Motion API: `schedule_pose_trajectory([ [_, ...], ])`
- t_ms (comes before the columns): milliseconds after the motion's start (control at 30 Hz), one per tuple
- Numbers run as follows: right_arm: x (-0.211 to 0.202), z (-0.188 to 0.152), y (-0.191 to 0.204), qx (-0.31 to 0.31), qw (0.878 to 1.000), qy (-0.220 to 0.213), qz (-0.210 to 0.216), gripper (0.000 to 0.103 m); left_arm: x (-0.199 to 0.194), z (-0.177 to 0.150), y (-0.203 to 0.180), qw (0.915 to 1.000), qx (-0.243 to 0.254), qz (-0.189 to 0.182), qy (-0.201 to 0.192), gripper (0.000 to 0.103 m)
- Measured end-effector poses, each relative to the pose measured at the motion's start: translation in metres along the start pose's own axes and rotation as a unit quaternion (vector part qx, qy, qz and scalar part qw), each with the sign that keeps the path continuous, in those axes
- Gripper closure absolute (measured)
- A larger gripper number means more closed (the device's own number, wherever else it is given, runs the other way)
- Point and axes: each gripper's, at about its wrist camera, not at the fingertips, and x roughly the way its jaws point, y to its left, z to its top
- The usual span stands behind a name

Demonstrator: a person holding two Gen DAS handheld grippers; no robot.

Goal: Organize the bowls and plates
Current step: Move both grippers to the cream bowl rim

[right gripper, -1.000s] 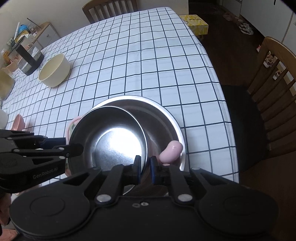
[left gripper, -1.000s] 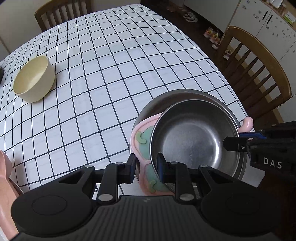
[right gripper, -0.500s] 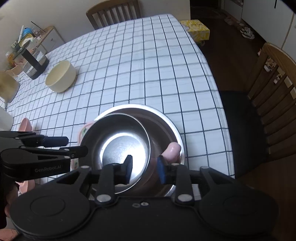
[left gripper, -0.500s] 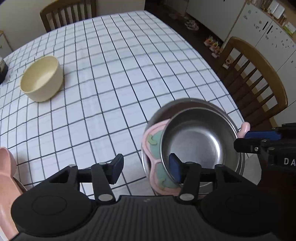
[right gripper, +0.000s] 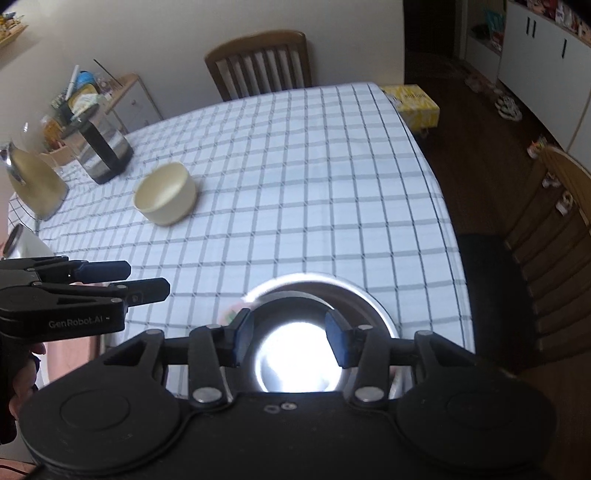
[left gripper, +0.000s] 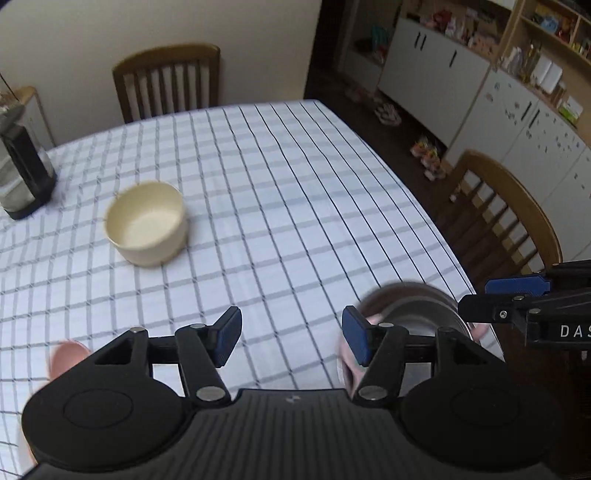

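Cream wall (left gripper: 74,33), dark floor (right gripper: 476,122), wooden chairs (right gripper: 258,62), white cabinets (left gripper: 424,66) around the checked table (left gripper: 295,192).

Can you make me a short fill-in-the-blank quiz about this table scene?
1. The cream bowl sits on a ____ tablecloth.
2. The smaller steel bowl rests ____ the larger steel bowl.
3. The left gripper has its jaws ____, with nothing between them.
4. The black kettle stands ____ the cream bowl.

Missing words: checked; inside; open; behind
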Motion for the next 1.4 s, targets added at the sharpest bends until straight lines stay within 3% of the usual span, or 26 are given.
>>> schedule_pose_trajectory([
  [167, 0.002, 0.022, 0.030, -0.014, 1.000, -0.024, 0.009, 0.049, -0.014, 0.014, 0.034, 0.9993, -0.005, 0.017, -0.033, 0.044],
  [233, 0.005, 0.031, 0.043, -0.019, 0.999, -0.031, 0.012, 0.039, -0.019, 0.020, 0.049, 0.9986, -0.011, 0.024, -0.045, 0.035],
  [367, 0.016, 0.047, 0.074, -0.037, 0.998, -0.044, 0.018, 0.034, -0.025, 0.031, 0.084, 0.9969, -0.025, 0.033, -0.068, 0.029],
  [633, 0.050, 0.078, 0.131, -0.073, 0.994, -0.076, 0.025, 0.005, -0.012, 0.050, 0.154, 0.9940, -0.049, 0.053, -0.082, 0.025],
  [1000, 0.131, 0.112, 0.166, -0.055, 0.997, -0.054, 0.003, 0.005, 0.059, 0.075, 0.221, 0.9965, -0.062, 0.049, -0.027, 0.025],
  [1167, 0.170, 0.122, 0.167, -0.036, 0.999, -0.027, -0.022, 0.007, 0.095, 0.081, 0.230, 0.9973, -0.061, 0.042, 0.001, 0.025],
  [1400, 0.214, 0.124, 0.161, -0.005, 0.999, 0.011, -0.042, 0.018, 0.134, 0.085, 0.230, 0.9976, -0.041, 0.051, 0.021, 0.025],
])
